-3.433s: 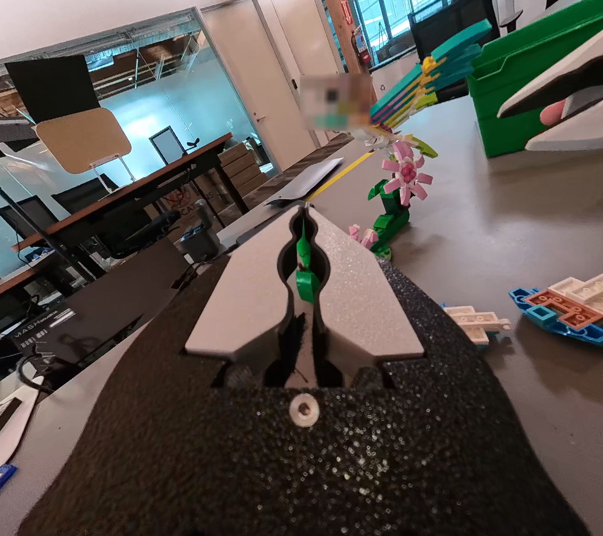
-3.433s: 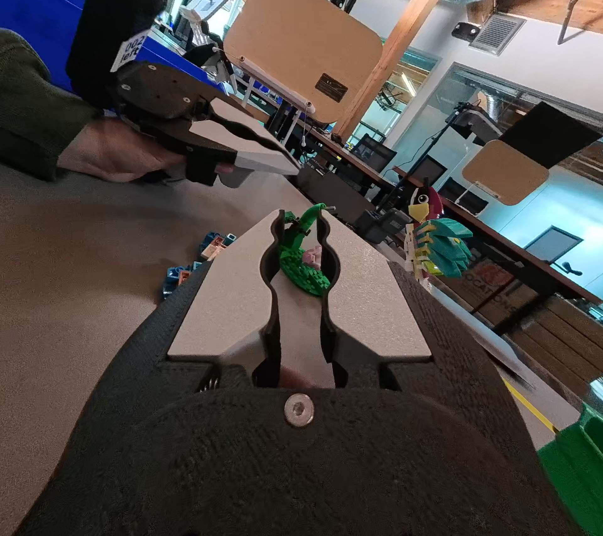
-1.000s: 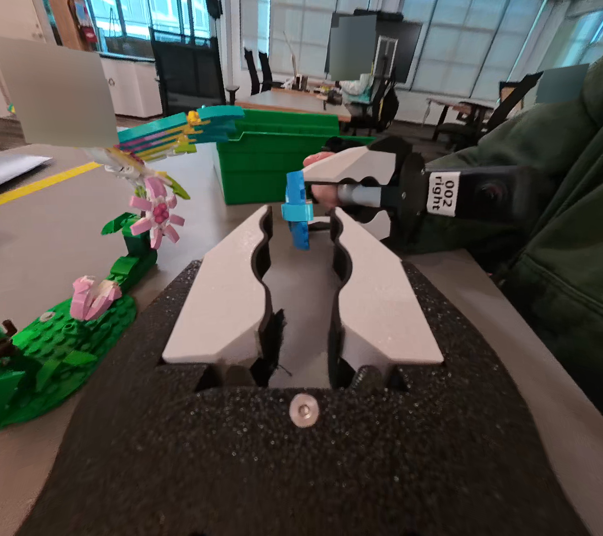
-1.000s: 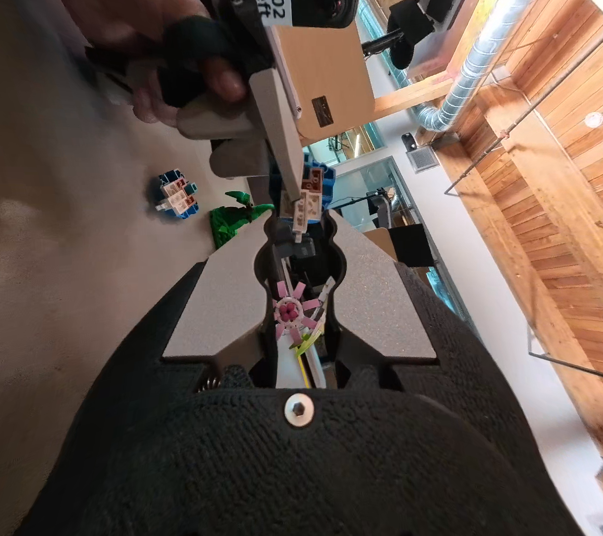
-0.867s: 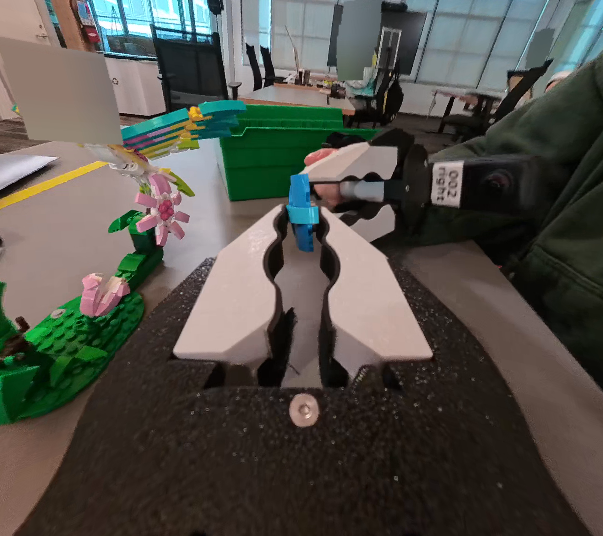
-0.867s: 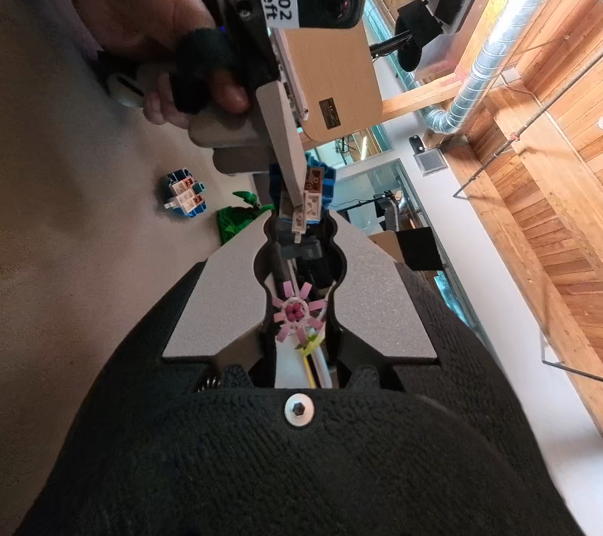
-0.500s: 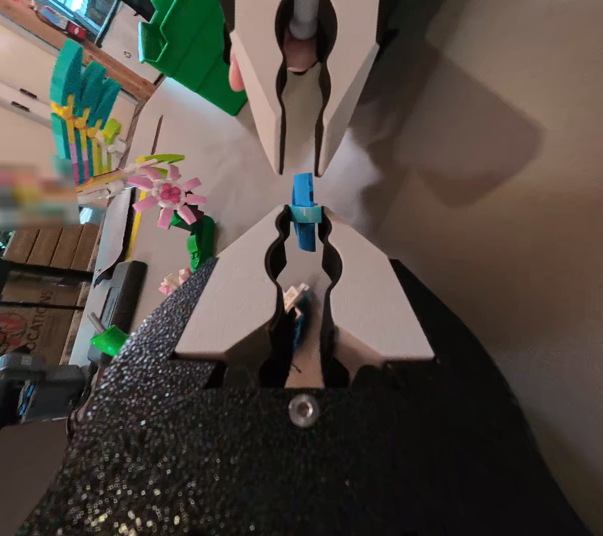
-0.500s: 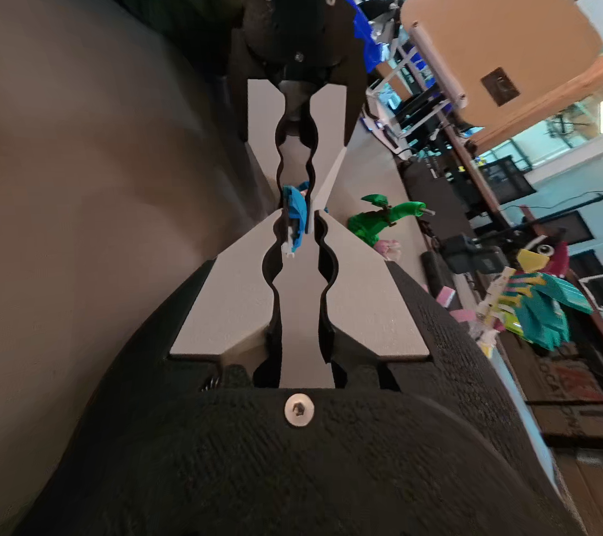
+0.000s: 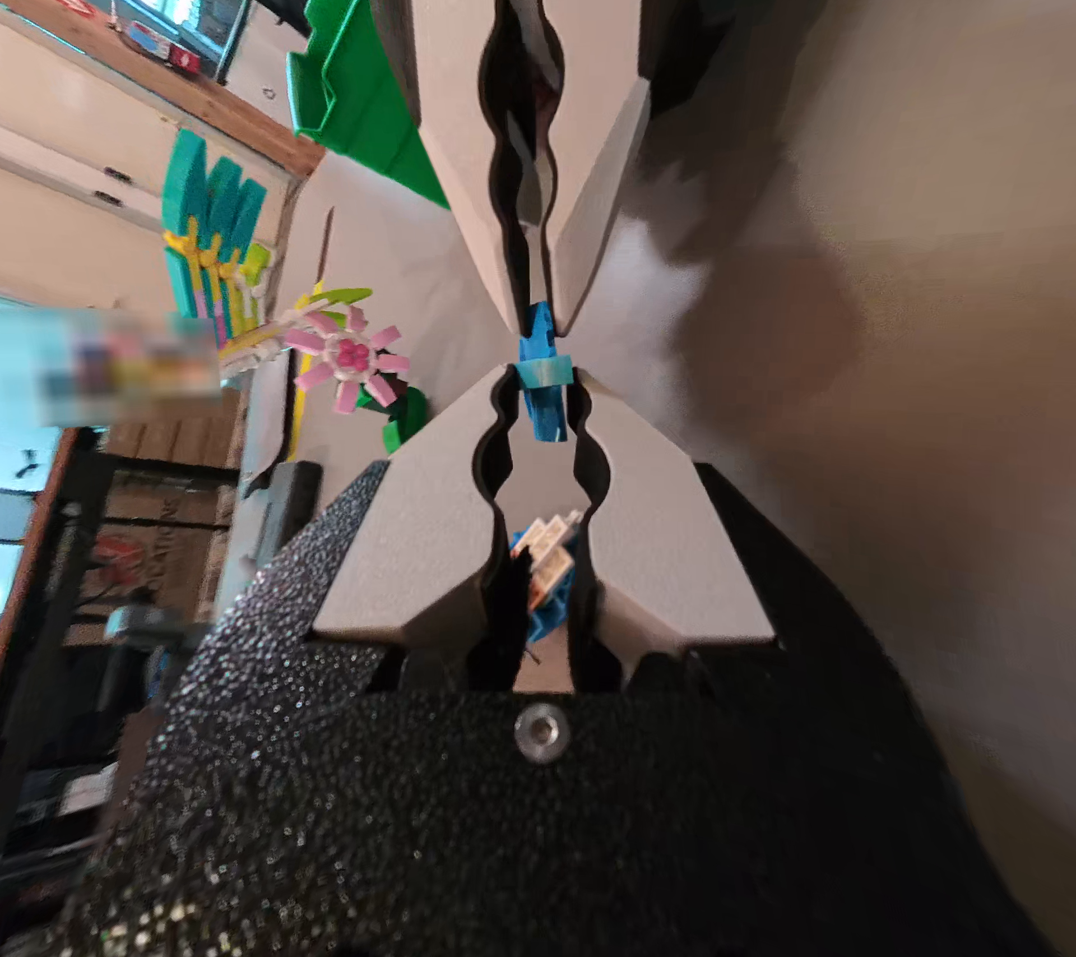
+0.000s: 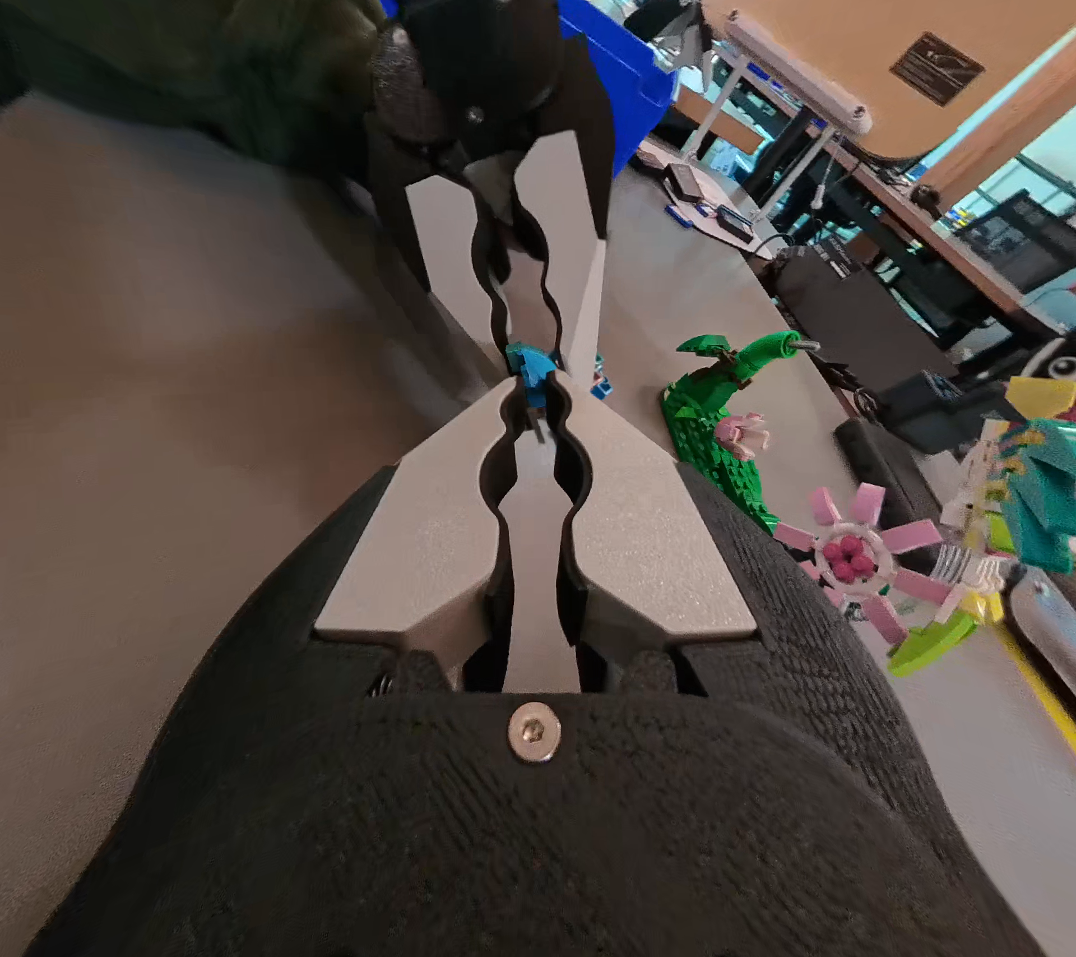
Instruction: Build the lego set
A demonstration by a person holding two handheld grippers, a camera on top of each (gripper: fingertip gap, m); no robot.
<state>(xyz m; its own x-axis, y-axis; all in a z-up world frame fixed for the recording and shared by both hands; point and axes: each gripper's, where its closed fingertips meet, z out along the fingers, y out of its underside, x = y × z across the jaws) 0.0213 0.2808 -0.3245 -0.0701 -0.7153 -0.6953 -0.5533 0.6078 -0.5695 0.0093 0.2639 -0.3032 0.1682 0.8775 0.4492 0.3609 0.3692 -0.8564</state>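
A small blue brick piece (image 9: 544, 405) is held in the air between both grippers, tip to tip. My left gripper (image 9: 541, 375) is shut on its near end, below a light-blue cross brick. My right gripper (image 9: 538, 332) comes in from the top of the left wrist view and pinches the far end. In the right wrist view my right gripper (image 10: 533, 384) is shut on the same blue piece (image 10: 531, 367), and the left gripper (image 10: 527, 346) faces it from above, held by a hand in a green sleeve (image 10: 204, 26).
On the grey table (image 10: 174, 405) are a second blue and white brick piece (image 9: 547, 574), a green brick plant (image 10: 716, 405), a pink flower (image 10: 850, 562) and a teal bird (image 10: 1042, 498). A green bin (image 9: 349, 73) and a blue bin (image 10: 611, 55) stand behind. The tips of both grippers are at nearly the same place. The pink flower (image 10: 850, 562) sits 12 centimetres or so from the ends of my left fingers. Look for it in the left wrist view (image 9: 351, 353) too.
The left gripper closed on the blue piece that the right one held, and both turned to face each other. Since half a second ago the right gripper's tips have closed on the far end.
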